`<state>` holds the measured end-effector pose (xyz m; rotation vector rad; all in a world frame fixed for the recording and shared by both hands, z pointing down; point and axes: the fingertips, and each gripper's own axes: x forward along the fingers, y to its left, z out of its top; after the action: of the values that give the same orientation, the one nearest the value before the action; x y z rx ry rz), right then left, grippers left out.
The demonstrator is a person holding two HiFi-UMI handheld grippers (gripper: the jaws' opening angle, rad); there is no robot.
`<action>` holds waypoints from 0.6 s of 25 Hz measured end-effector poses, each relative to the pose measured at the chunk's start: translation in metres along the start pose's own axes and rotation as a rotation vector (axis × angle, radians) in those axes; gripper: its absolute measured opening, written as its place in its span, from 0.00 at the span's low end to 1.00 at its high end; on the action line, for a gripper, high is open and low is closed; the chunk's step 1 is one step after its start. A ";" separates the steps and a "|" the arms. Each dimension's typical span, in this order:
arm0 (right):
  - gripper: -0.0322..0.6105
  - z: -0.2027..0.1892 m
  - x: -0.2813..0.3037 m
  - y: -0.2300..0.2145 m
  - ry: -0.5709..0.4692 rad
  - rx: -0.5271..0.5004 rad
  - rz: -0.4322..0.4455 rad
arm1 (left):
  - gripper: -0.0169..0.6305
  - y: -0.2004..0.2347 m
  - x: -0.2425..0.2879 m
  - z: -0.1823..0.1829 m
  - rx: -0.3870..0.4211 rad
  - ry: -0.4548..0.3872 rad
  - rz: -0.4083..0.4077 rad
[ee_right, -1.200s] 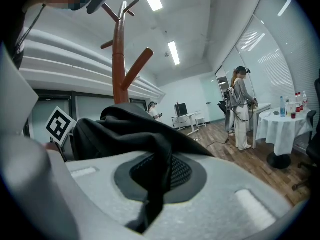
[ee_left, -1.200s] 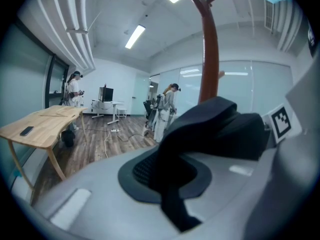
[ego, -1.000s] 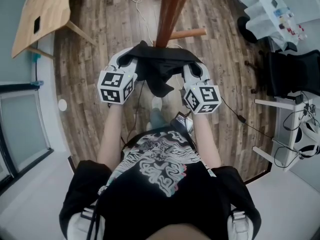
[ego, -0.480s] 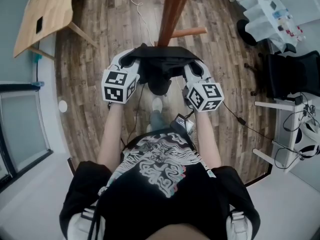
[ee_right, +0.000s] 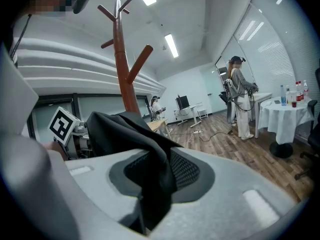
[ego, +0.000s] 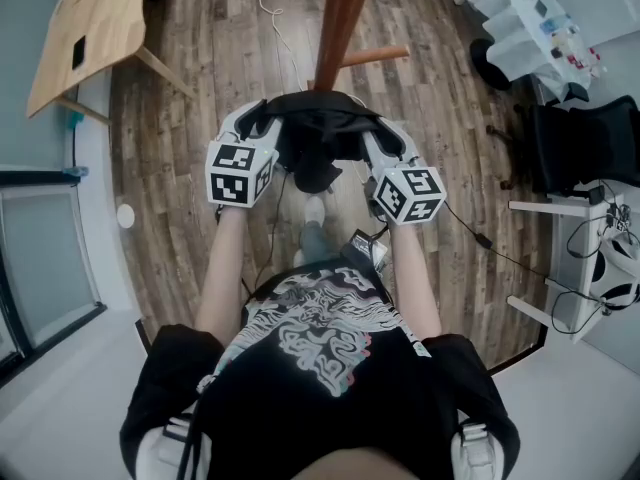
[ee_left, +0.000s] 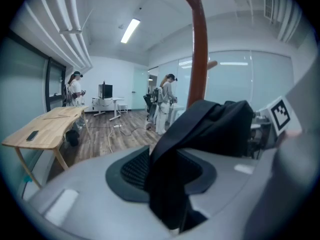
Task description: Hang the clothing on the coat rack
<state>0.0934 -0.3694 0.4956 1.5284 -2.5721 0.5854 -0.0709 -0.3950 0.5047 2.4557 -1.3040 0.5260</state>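
Note:
A black garment (ego: 322,130) is stretched between my two grippers in front of the reddish-brown coat rack pole (ego: 340,28). My left gripper (ego: 262,118) holds its left end; its jaws have just been opening, and the cloth (ee_left: 210,129) still lies across the ribbed pad between them. My right gripper (ego: 380,130) is shut on the right end, where the cloth (ee_right: 130,129) folds down into the gap between the jaws. The rack (ee_left: 200,49) rises just behind the garment, with its pegs (ee_right: 142,59) above.
A wooden table (ego: 90,28) stands at the far left. A white-covered table (ego: 540,18) and a black chair (ego: 580,143) are at the right. Cables trail over the wood floor (ego: 200,88). People (ee_left: 165,101) stand in the background.
The garment's hanging middle has been drawn up and bunches shorter, and its top edge sits a little nearer the rack pole. Both hands have shifted only slightly.

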 end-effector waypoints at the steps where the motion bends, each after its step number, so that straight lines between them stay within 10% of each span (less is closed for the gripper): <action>1: 0.19 -0.001 -0.002 0.000 0.000 0.001 -0.002 | 0.18 -0.001 -0.002 0.000 -0.001 -0.002 -0.001; 15: 0.20 -0.016 -0.023 0.005 -0.003 0.036 -0.029 | 0.20 -0.006 -0.025 -0.002 -0.041 -0.040 -0.027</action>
<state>0.0990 -0.3424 0.5024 1.5757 -2.5509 0.6297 -0.0787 -0.3729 0.4947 2.4584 -1.2825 0.4407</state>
